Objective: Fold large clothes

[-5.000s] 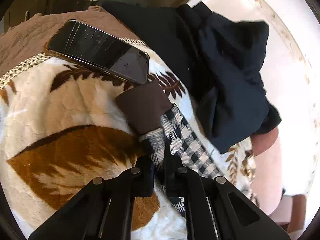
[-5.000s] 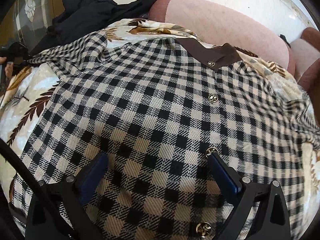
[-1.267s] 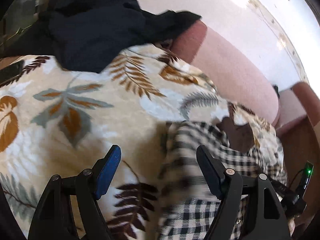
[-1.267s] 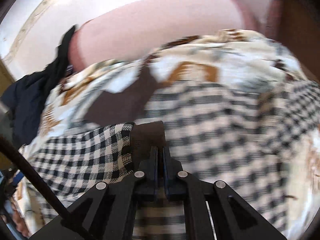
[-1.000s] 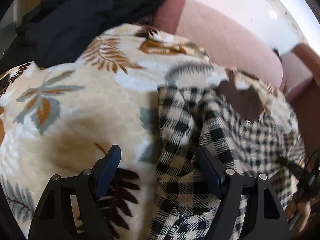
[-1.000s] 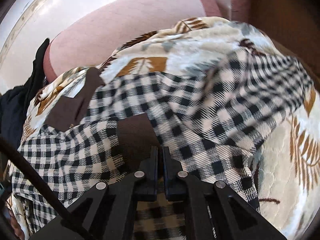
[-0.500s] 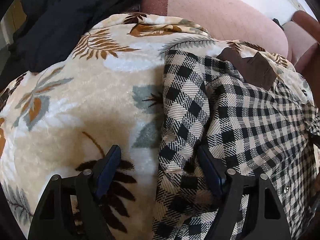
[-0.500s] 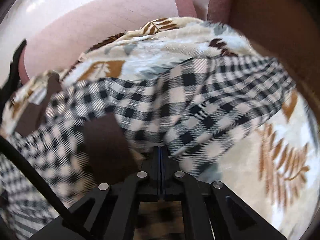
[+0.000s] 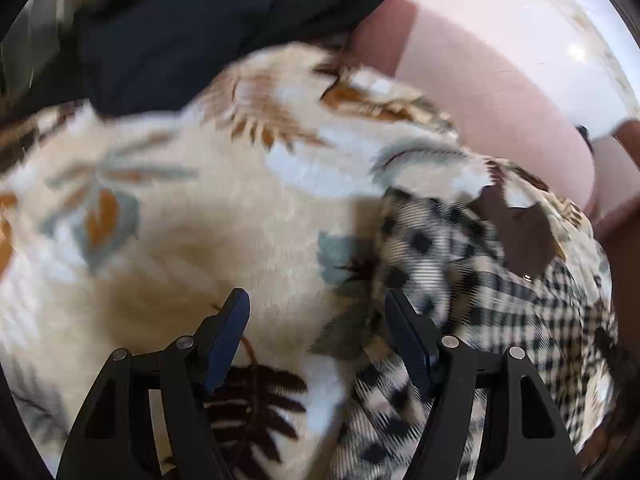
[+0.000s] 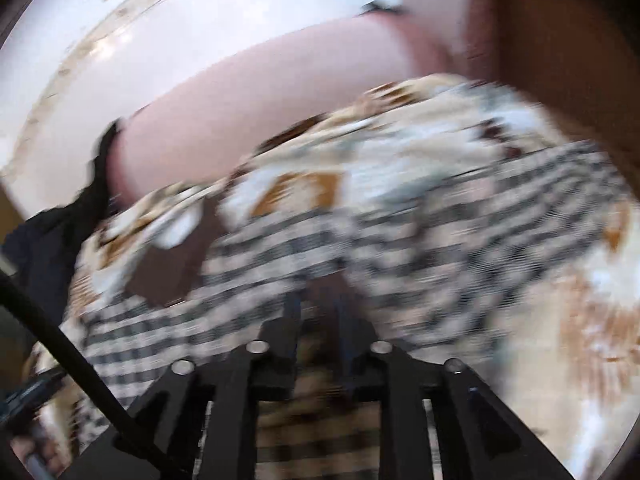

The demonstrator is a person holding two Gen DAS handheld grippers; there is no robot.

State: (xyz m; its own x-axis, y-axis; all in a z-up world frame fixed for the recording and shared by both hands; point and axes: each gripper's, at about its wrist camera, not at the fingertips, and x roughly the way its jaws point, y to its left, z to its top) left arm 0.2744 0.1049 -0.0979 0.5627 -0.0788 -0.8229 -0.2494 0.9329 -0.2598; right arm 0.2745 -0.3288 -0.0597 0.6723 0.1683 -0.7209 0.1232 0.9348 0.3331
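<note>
While the right gripper has just been letting go of the black-and-cream checked shirt, the left gripper's parted, empty fingers should pinch its edge flat.

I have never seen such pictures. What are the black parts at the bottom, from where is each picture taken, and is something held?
No robot arm here: a person holds a two-finger gripper in each hand, with a wide-angle camera on each looking along its fingers. One picture shows the left gripper, open over a leaf-patterned blanket beside a checked shirt; nothing is gripped. The other shows the right gripper; its jaws have just been opening, with the shirt's brown cuff between them, blurred. A dark garment lies behind, by a pink sofa back.
</note>
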